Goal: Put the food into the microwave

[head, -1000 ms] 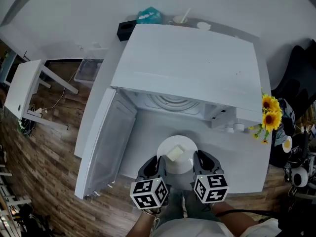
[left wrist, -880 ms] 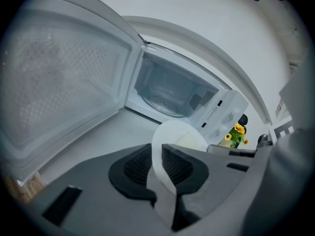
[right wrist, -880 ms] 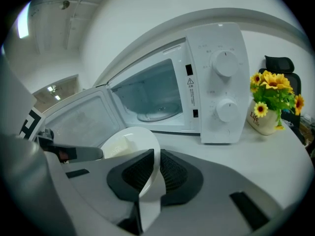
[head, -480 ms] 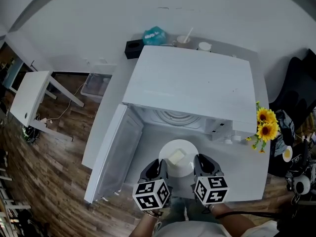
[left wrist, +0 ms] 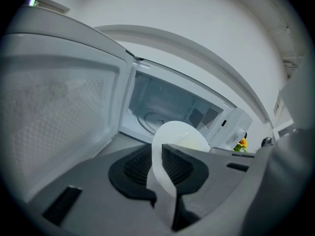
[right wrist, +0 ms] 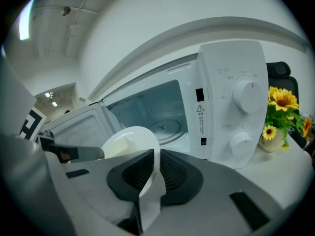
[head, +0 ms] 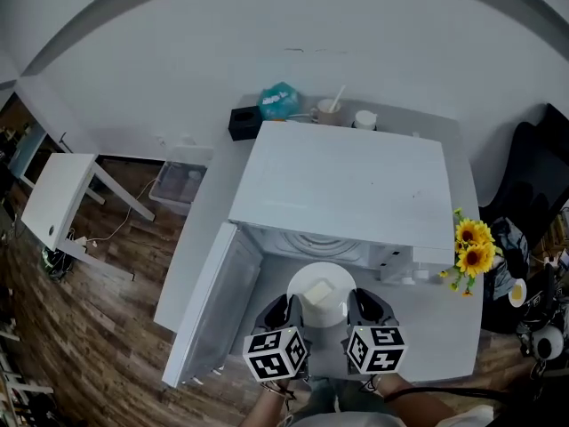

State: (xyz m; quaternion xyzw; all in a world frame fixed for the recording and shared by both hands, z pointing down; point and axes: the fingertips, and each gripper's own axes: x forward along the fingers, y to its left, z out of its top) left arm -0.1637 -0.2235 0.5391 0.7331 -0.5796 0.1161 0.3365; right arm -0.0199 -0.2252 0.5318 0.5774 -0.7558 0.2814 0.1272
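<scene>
White microwave [head: 347,181] sits on the white counter [head: 440,332]. Its door [head: 212,310] is swung wide open off the microwave's left side, so the cavity is exposed. The glass turntable [right wrist: 167,127] shows on the cavity floor.

The round white plate [head: 340,302] is outside the microwave, directly in front of the open cavity, carried between both grippers. A pale square block of food [head: 317,289] lies on the plate, roughly centred.

Left gripper [left wrist: 160,156]: jaws narrow, ribbed black pads clamped on the plate rim, on the side nearer the microwave's door.

Right gripper [right wrist: 155,171]: same grip, jaws pinched on the opposite rim, on the side nearer the microwave's control panel. (The rim sits edge-on between the pads in each gripper view, so both grips are unambiguous.)

From the gripper views the plate sits about level with the cavity mouth. I cannot tell whether its underside touches the counter in front of the microwave.

The control panel is on the microwave's right front, with two round knobs [right wrist: 247,95], one above the other. Yellow sunflowers [head: 471,245] stand just beside the microwave's right side. Behind the microwave are a black box [head: 244,123], a teal bag [head: 279,101] and a cup [head: 331,108] with a stick in it.
</scene>
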